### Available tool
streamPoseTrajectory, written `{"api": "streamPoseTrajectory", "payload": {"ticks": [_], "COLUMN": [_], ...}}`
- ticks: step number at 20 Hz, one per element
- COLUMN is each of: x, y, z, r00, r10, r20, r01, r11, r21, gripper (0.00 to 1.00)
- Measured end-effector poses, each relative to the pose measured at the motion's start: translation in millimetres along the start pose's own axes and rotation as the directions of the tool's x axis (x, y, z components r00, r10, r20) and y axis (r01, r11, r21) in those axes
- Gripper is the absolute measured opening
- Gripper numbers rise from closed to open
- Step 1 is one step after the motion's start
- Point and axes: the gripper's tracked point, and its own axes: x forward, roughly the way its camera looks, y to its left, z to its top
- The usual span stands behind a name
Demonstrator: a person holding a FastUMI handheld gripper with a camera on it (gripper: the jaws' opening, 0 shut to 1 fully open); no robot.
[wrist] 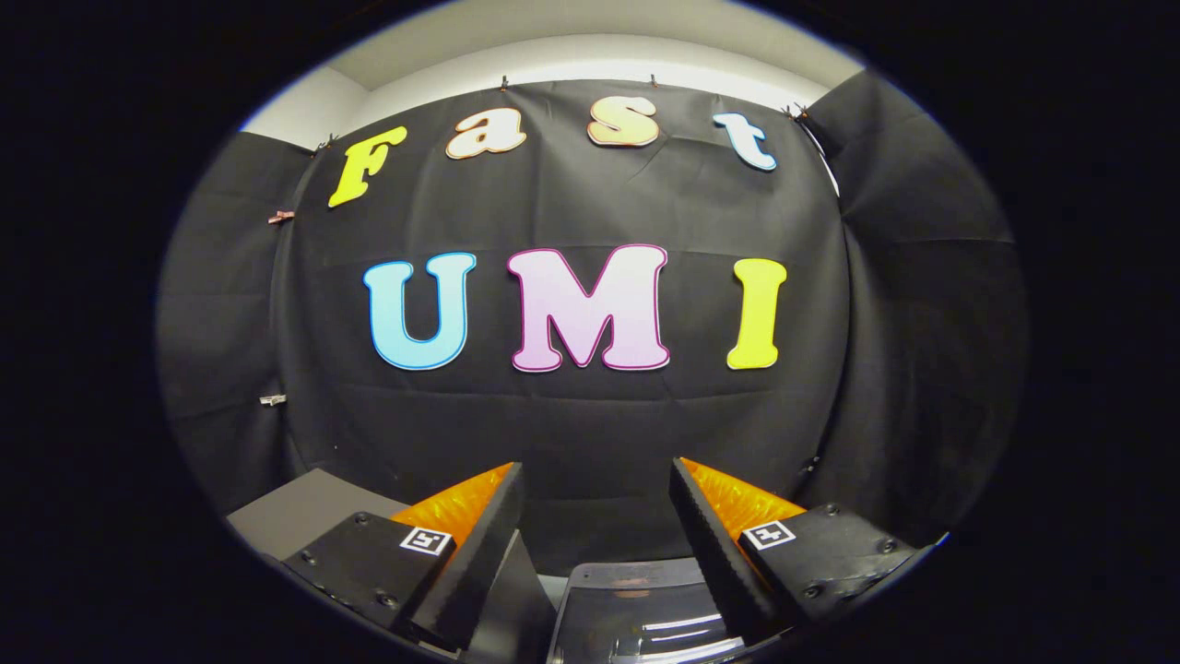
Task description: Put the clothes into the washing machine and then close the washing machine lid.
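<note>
Fingers of the gripper (597,516) stand spread apart, grasping nothing, aimed at the black cloth wall (590,433). Between and below them lies the washing machine lid (636,613), dark and glossy, its long axis unclear. A grey surface (295,512) sits beside the left finger.

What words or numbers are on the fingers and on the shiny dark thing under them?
Fingers: no words. They stand open with nothing between them.
Square markers behind the fingers: black-and-white patterns, no letters or numbers.
Lid just below and ahead of the fingers: one faint mark near its far edge, too blurred to read.
</note>
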Motion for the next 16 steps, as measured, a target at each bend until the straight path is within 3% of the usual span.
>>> {"api": "streamPoseTrajectory", "payload": {"ticks": [16], "x": [0.5], "y": [-4.5], "z": [0.1], "r00": [1.000], "r10": [-0.020], "r20": [0.002], "r01": [0.020], "r11": [1.000], "r21": [-0.014], "gripper": [0.99]}}
